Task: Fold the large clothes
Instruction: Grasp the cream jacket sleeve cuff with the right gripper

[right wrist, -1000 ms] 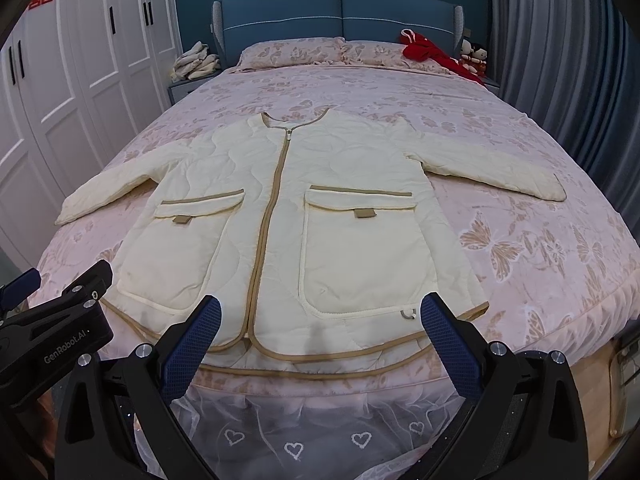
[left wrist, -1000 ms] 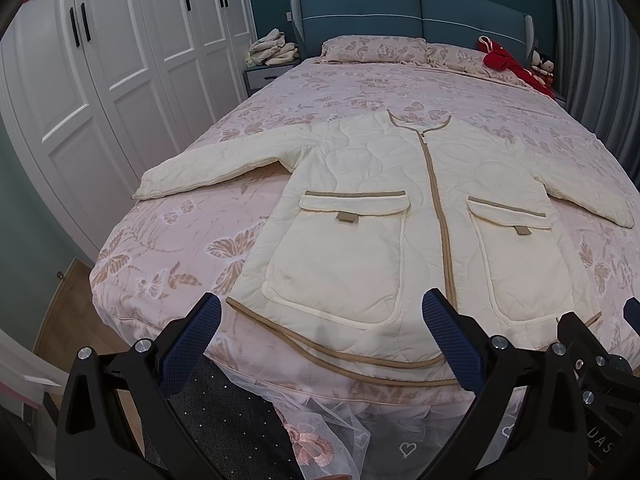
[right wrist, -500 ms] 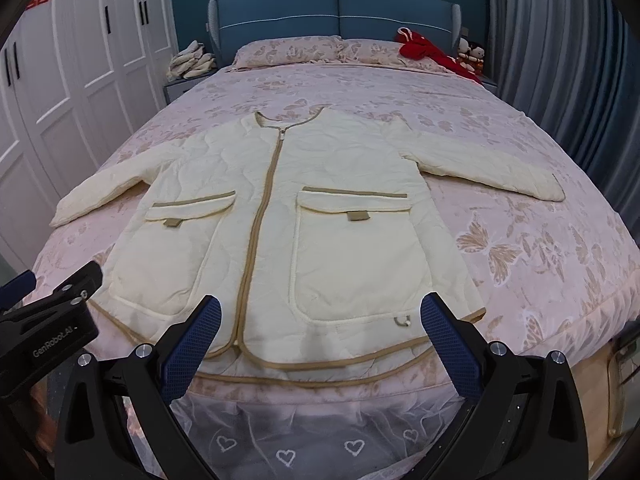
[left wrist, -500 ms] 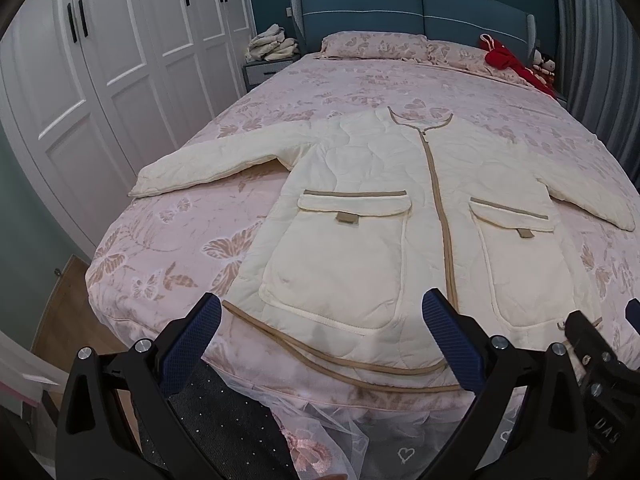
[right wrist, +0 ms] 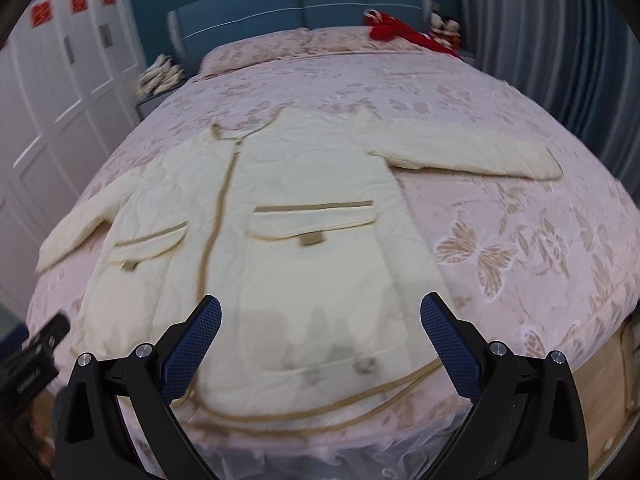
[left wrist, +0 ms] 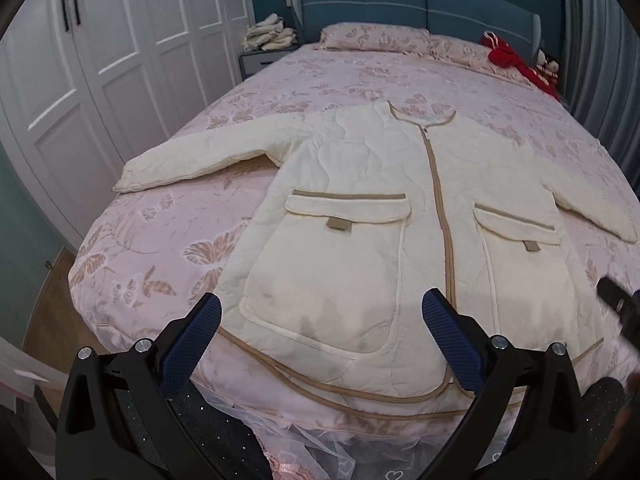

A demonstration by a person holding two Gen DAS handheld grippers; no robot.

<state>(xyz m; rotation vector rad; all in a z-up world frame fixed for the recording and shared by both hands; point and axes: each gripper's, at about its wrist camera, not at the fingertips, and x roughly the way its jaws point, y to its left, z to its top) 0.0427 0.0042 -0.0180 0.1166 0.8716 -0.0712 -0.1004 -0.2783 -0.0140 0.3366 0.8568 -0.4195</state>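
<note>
A cream quilted jacket [left wrist: 360, 208] with tan trim, a centre zip and two flap pockets lies flat, front up, on the bed, sleeves spread to both sides. It also shows in the right wrist view [right wrist: 304, 216]. My left gripper [left wrist: 320, 320] is open and empty, held over the hem near the jacket's left pocket. My right gripper [right wrist: 320, 316] is open and empty, above the hem near the right pocket. Neither touches the cloth. The right wrist view is blurred.
The bed [left wrist: 168, 232] has a pink butterfly-print cover, pillows and a red item [left wrist: 508, 56] at the blue headboard. White wardrobes [left wrist: 80, 80] stand on the left, a grey curtain [right wrist: 560, 40] on the right. A nightstand [left wrist: 260, 60] holds folded cloths.
Both grippers have moved forward and a little upward over the bed's foot edge, so the jacket looks closer. The right wrist view has tilted and swung right. The jaws stay open.
</note>
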